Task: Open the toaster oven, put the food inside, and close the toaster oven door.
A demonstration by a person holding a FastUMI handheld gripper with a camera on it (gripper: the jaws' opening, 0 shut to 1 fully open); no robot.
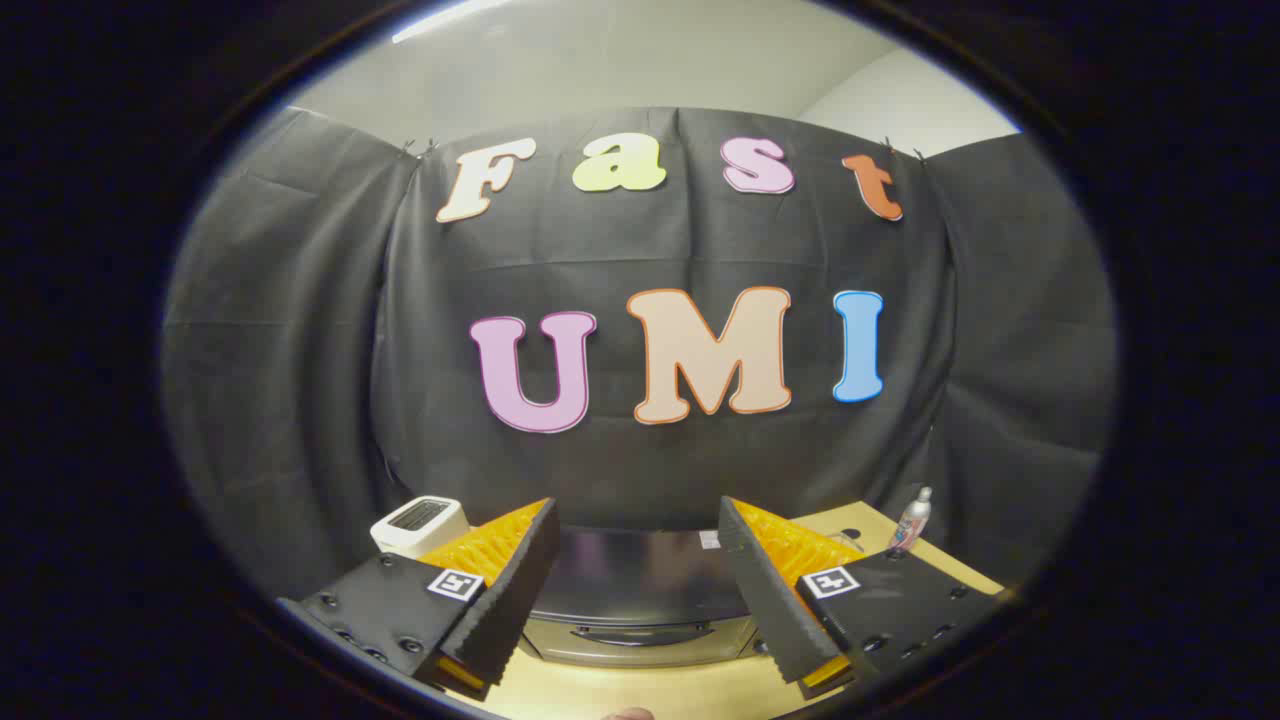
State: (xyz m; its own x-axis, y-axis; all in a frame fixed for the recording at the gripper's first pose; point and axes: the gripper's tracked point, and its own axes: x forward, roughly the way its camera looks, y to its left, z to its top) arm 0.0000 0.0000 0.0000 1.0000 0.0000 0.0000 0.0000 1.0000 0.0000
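The tongs (636, 590) stand wide open with nothing between the two fingers (505, 590), whose black ribbed pads face each other across a broad gap and whose orange backs carry small square markers. Seen through that gap, just ahead of the fingertips and lower than them, is the toaster oven (635, 590): a dark, glossy top surface and, below it, a pale silver front with a curved handle (640, 632) lying across it, so the door appears closed. It sits on a light wooden tabletop (650, 690), which shows bare under the fingers. Beyond the left finger stands a small white toaster (420, 522) with a dark slotted top, near the black cloth wall. Beyond the right finger, near the far corner of the tabletop, a small bottle (912, 520) with a white cap stands upright. The food cannot be made out
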